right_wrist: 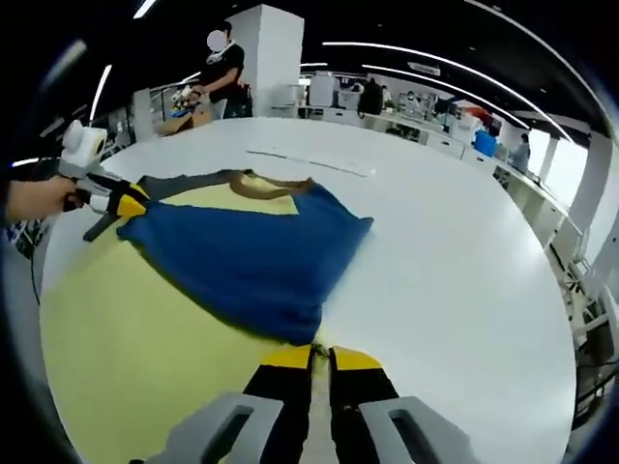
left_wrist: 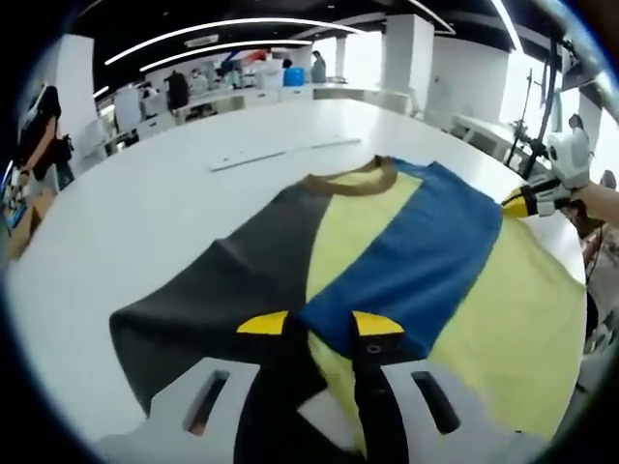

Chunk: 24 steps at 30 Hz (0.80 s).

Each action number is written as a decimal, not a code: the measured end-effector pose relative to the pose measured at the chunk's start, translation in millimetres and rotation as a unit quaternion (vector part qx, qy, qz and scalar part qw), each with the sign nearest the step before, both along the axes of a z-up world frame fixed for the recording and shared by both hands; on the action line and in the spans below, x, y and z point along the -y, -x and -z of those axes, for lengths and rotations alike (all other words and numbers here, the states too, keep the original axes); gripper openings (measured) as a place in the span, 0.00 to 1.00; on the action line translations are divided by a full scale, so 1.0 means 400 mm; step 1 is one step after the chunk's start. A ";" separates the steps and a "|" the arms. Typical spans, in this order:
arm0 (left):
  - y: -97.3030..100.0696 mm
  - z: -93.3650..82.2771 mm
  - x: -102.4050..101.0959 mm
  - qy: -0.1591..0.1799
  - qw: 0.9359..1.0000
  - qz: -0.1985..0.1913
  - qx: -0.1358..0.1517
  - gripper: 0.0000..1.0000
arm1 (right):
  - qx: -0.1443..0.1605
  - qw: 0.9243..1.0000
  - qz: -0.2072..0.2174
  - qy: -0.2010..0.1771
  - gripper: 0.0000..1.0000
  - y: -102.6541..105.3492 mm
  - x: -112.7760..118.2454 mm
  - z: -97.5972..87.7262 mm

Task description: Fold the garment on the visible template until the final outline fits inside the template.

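Observation:
A garment with dark grey, pale yellow and blue (left_wrist: 406,251) panels and a brown collar (left_wrist: 353,181) lies spread on a round white table (left_wrist: 145,213). My left gripper (left_wrist: 320,324) is at the near end of the blue flap, with the cloth bunched between its yellow-tipped fingers. My right gripper (left_wrist: 522,200) is at the flap's far corner. In the right gripper view, the right gripper (right_wrist: 321,357) is shut on the corner of the blue flap (right_wrist: 242,261). The left gripper (right_wrist: 126,203) pinches the opposite corner near the collar (right_wrist: 271,186).
A thin white strip (left_wrist: 280,153) lies on the table beyond the collar. Bare tabletop (right_wrist: 445,251) stretches to one side of the garment. A person (left_wrist: 39,135) stands past the table's edge, and benches with equipment line the back of the room.

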<state>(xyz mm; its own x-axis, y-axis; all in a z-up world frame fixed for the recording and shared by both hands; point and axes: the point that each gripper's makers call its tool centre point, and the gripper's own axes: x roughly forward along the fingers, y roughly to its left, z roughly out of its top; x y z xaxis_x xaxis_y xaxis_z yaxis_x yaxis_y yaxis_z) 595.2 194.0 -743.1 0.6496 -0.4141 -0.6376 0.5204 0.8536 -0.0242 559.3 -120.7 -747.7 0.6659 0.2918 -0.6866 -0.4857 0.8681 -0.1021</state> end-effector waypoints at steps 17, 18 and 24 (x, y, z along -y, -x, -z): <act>0.110 -0.029 0.032 0.022 0.999 0.045 -0.003 0.32 | 0.033 0.993 -0.085 0.080 0.05 -0.005 -0.030 -0.004; 0.115 -0.029 0.036 0.022 0.998 0.050 -0.003 0.32 | 0.033 0.993 -0.086 0.080 0.04 -0.006 -0.031 -0.003; 0.125 -0.019 0.040 0.019 0.998 0.059 -0.004 0.31 | 0.033 0.993 -0.084 0.080 0.04 -0.005 -0.033 -0.003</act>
